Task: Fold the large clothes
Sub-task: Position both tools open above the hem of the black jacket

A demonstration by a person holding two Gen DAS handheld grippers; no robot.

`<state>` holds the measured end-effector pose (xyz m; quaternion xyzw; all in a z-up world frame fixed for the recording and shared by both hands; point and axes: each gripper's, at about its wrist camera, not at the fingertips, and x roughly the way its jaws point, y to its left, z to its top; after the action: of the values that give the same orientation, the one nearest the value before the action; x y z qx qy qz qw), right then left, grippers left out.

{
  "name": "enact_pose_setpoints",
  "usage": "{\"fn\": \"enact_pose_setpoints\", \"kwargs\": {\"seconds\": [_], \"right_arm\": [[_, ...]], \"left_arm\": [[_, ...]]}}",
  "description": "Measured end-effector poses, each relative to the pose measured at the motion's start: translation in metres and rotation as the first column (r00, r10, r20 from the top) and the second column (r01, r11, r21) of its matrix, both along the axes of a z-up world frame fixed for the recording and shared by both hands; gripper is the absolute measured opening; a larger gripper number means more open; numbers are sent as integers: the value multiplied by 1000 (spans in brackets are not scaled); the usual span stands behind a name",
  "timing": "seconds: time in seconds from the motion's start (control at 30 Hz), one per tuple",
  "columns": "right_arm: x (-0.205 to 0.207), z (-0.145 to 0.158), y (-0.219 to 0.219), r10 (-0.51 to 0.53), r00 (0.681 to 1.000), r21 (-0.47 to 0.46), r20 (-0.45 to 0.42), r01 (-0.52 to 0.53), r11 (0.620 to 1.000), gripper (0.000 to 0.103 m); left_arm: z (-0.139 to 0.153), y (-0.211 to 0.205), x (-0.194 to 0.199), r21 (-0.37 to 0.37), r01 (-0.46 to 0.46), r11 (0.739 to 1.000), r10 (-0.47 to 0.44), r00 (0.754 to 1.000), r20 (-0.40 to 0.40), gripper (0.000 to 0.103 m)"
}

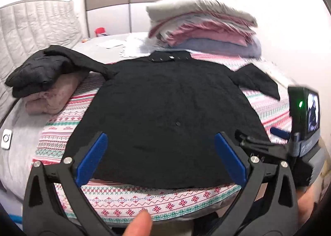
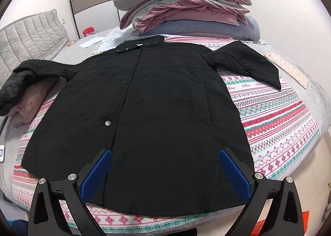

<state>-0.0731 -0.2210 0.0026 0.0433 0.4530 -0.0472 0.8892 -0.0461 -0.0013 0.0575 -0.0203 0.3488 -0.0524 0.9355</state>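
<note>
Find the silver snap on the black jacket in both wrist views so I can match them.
Left wrist: the snap is hard to make out, a small dark dot at centre frame on the jacket.
Right wrist: the snap shines left of centre, beside the front placket.
Shared landmark: the stack of folded bedding behind the collar.

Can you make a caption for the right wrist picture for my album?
Open right gripper hovers over a black jacket spread flat on the patterned blanket.

One black jacket (image 2: 157, 111), one patterned blanket (image 2: 275, 124), one stack of folded bedding (image 2: 186, 6), two grippers.
</note>
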Motion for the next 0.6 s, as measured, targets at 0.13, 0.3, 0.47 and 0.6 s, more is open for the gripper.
{"fn": "enact_pose_setpoints", "kwargs": {"seconds": [0.13,0.3,0.47,0.6], "right_arm": [[2,0,4,4,1000,-5,4,-4,1000,103],[-3,4,2,3,1000,5,30,-3,1000,103],[-7,5,-11,-21,999,12,37,20,1000,103],[-12,8,-16,-34,998,14,52,33,999,103]], "left_arm": [[-22,11,27,-10,-23,1000,22,997,-80,103],[-34,37,38,-85,-75,994,63,989,-132,103],[-39,57,40,-118,-118,986,102,985,-139,103],[-44,62,38,-112,-101,989,85,986,-142,103]]}}
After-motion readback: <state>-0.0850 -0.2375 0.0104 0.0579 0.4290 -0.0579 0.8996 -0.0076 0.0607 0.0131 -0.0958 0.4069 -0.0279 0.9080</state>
